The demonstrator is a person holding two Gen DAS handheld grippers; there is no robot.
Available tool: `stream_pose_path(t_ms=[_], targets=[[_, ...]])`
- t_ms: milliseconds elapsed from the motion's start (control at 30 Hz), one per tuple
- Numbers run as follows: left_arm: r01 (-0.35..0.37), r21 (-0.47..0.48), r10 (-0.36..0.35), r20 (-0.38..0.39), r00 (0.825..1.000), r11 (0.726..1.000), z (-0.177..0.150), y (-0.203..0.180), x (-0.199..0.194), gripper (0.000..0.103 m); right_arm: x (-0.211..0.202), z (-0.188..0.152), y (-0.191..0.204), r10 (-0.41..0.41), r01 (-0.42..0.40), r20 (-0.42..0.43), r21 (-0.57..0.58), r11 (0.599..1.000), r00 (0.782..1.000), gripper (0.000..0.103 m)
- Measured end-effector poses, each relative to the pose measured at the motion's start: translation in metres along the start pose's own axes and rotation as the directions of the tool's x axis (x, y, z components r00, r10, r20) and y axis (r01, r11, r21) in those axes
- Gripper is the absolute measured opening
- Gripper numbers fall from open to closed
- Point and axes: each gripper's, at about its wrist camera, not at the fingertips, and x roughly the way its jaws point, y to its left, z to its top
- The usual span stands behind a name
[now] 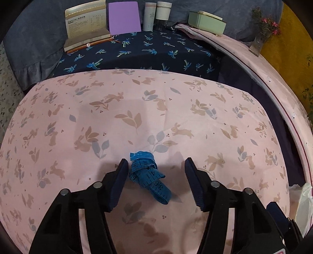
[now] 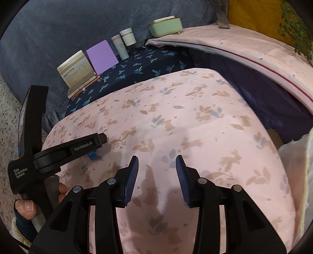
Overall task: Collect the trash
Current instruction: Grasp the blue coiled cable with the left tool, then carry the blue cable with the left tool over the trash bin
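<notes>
While both sets of jaws are held wide open and nothing is gripped, one blue tape measure (image 1: 148, 175) is seen bunched on the pink rabbit-print cloth (image 1: 137, 109) of the bench, between the left gripper (image 1: 155, 166) fingers, nearer the left one. The right gripper (image 2: 157, 162) hovers over bare cloth. At the back are ranged one book (image 1: 86, 21), one purple pad (image 1: 124, 17), two jars (image 1: 156, 15) and one green box (image 1: 207, 23).

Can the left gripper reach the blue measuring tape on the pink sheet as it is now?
Probably yes. The left gripper is open, and the blue measuring tape lies loose on the pink sheet between its fingers, nearer the left one. Nothing covers it.
</notes>
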Motion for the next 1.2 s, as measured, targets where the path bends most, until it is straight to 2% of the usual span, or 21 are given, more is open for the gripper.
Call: stream_pose_path(t_ms=[67,133,200,333,500,567,767,1033,1200], targets=[[-0.013,0.021,0.013,0.012,1.0,1.0,0.0,0.0,0.001,0.045,0.006,0.0,0.004,0.002,-0.002,-0.008,-0.005,1.0,1.0,0.038],[-0.018,0.043,0.017,0.014,1.0,0.999,0.0,-0.003,0.002,0.023,0.011,0.0,0.007,0.0,0.0,-0.015,-0.01,1.0,1.0,0.038],[0.0,0.053,-0.001,0.01,1.0,0.999,-0.001,-0.003,0.001,0.021,0.015,-0.001,0.009,-0.003,0.002,-0.019,-0.014,1.0,1.0,0.038],[0.025,0.068,-0.025,0.01,1.0,0.997,-0.007,-0.008,-0.006,0.019,0.016,-0.004,0.013,-0.005,0.004,-0.029,-0.023,1.0,1.0,0.036],[0.066,0.083,-0.067,0.009,0.998,0.994,-0.021,-0.02,-0.026,0.019,0.004,-0.011,0.01,-0.019,0.018,-0.029,-0.02,1.0,0.999,0.027],[0.078,0.091,-0.079,0.007,0.997,0.993,-0.028,-0.027,-0.034,0.019,-0.003,-0.015,0.006,-0.026,0.026,-0.024,-0.012,1.0,0.999,0.018],[0.114,0.127,-0.115,0.002,0.993,0.985,-0.052,-0.053,-0.061,0.019,-0.039,-0.028,-0.017,-0.054,0.054,-0.001,0.024,0.998,0.999,0.01],[0.166,0.223,-0.171,0.006,0.985,0.961,-0.085,-0.111,-0.101,0.018,-0.099,-0.045,-0.066,-0.105,0.1,0.049,0.089,0.991,0.993,0.007],[0.198,0.301,-0.211,0.011,0.977,0.933,-0.106,-0.156,-0.127,0.018,-0.137,-0.054,-0.099,-0.137,0.125,0.087,0.133,0.983,0.987,0.007]])
